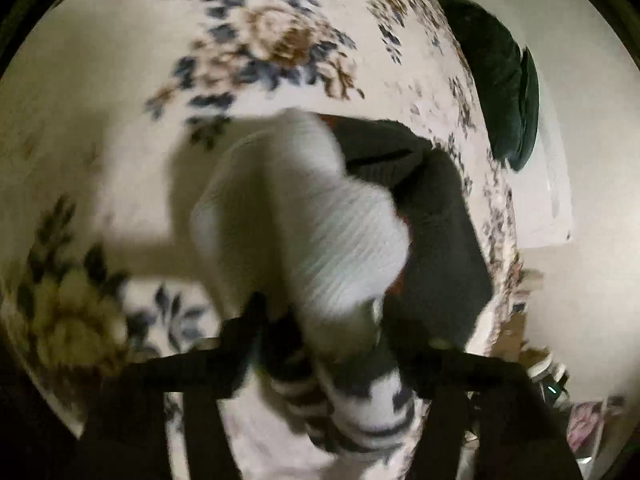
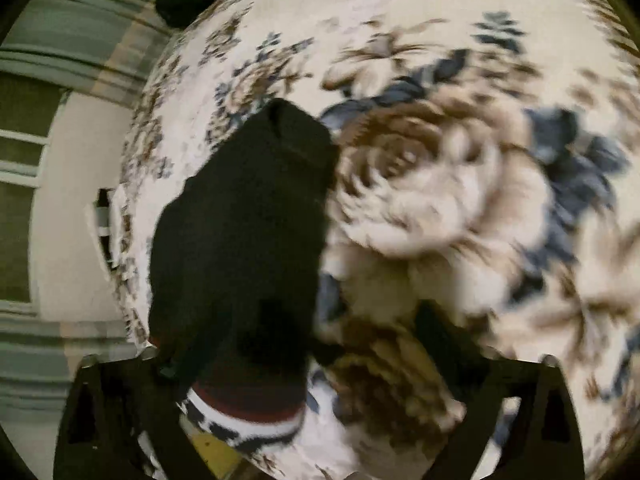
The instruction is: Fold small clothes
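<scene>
Left wrist view: your left gripper (image 1: 340, 344) pinches the limp white sock (image 1: 296, 220) over the floral bedspread (image 1: 100, 80) near its right edge, right gripper (image 2: 320, 364) jaws unreadable beside the black sock (image 2: 240, 220); light, floppy, take cuffs.

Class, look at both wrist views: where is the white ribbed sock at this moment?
In the left wrist view the white ribbed sock hangs centre frame from the left gripper, above the floral bedspread, with a dark sock at its right.
</scene>
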